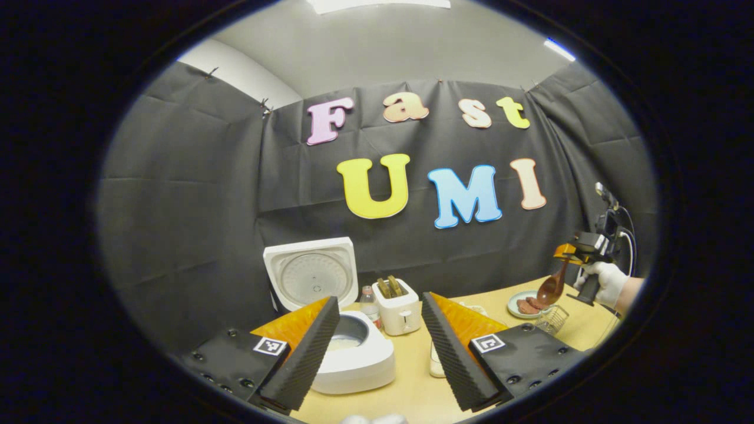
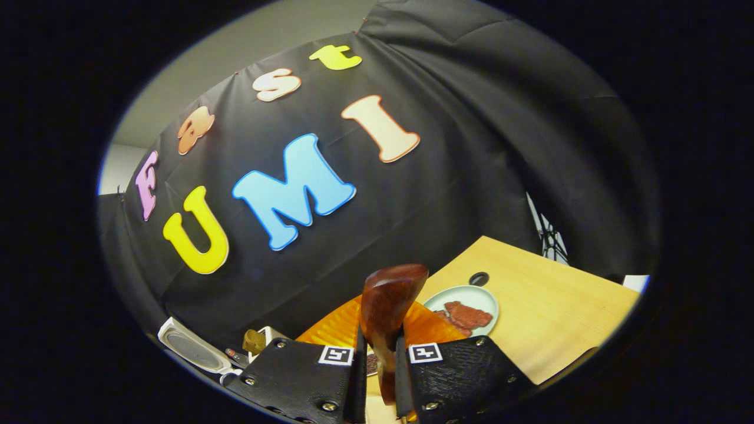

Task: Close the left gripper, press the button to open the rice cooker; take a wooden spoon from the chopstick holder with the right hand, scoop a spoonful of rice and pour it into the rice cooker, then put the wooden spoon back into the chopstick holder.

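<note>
1. The right gripper (image 2: pixel 377 377) is clamped on the spoon (image 2: pixel 390 306): in the right gripper view its 2 fingers press on the handle from both sides, and the bowl of the spoon stands up above them, a little tilted.
2. In the left gripper view the same right gripper (image 1: pixel 580 250) is seen far off at the right, held in a gloved hand (image 1: pixel 604 281). There the spoon (image 1: pixel 552 287) hangs down from it, with the bowl at the bottom.
3. The bowl of the spoon is in the air above the wire holder (image 1: pixel 552 320), and it does not touch it. I cannot tell if anything is in the bowl.
4. Just behind the holder is a plate (image 1: pixel 515 300) with red-brown pieces on it. In the right gripper view the plate (image 2: pixel 471 294) lies on the table (image 2: pixel 559 306) beyond the fingers.
5. The left gripper (image 1: pixel 380 347) has its fingers apart, with nothing between them. It is above the near edge of the table (image 1: pixel 412 388).
6. The cooker (image 1: pixel 353 353) stands on the table, partly behind the left finger of this gripper. Its lid (image 1: pixel 311 274) is open and stands upright behind the pot.
7. Beside the cooker, to the right, is a small bottle (image 1: pixel 369 300), and then a toaster (image 1: pixel 398 312) with 2 slices in its slots.
8. In the right gripper view the lid (image 2: pixel 191 347) and the toaster (image 2: pixel 259 341) show at the lower left edge.
</note>
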`<state>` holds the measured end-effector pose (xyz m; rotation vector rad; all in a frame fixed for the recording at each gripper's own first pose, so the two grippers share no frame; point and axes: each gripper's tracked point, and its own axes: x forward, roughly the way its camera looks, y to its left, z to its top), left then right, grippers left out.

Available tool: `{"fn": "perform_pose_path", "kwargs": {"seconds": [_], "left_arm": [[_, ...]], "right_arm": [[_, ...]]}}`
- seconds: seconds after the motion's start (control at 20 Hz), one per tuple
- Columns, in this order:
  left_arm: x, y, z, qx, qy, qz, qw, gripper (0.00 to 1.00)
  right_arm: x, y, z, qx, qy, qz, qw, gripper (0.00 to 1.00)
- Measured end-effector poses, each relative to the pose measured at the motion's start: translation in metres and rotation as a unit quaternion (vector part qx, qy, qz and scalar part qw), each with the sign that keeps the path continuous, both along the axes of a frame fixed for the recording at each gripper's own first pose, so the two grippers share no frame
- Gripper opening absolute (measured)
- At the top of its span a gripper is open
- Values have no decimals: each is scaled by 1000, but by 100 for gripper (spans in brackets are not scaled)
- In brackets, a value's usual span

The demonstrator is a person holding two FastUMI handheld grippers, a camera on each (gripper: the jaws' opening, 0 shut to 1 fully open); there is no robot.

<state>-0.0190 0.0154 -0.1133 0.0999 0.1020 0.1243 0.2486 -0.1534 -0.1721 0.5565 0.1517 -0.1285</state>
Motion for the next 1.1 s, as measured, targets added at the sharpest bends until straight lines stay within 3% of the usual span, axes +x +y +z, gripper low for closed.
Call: {"fn": "perform_pose_path", "kwargs": {"seconds": [0.2, 0.5, 0.65, 1.1], "left_arm": [[7, -23, 2, 6, 3, -6, 1000, 100], [14, -43, 7, 17, 4, -11, 1000, 100], [14, -46, 5, 26, 7, -10, 1000, 98], [12, -47, 2, 29, 13, -4, 999, 98]], "right_arm": [[-5, -30, -27, -2, 25, -10, 1000, 19], [1, -27, -71, -20, 58, 3, 998, 19], [3, -27, -94, -58, 76, 7, 995, 20], [-7, -31, -144, -21, 127, 3, 992, 20]]}}
